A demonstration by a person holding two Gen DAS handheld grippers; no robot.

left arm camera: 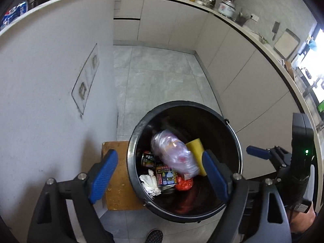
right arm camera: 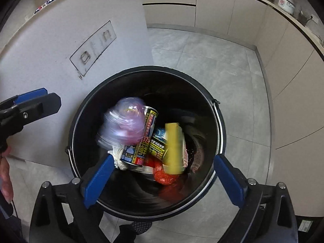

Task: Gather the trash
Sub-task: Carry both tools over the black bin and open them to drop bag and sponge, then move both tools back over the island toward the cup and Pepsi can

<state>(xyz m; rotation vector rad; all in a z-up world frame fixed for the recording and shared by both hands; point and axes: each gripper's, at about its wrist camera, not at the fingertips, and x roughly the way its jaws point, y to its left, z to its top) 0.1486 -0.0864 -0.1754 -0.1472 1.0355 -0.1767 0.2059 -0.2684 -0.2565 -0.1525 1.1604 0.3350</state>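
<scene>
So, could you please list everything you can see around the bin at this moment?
round black plastic bin: one, black, on the grey tiled floor
blurred clear plastic bag: one, pinkish, over the bin's left half
blurred yellow sponge block: one, yellow, over the bin's middle
printed drink cans: at least two, yellow and black labels, in the bin
crumpled white tissue: one, white, in the bin
red plastic wrapper: one, red, in the bin
brown wooden board: one, brown, under the bin's left edge
left gripper: one, blue pads, open above the bin
right gripper: one, blue pads, open above the bin
</scene>
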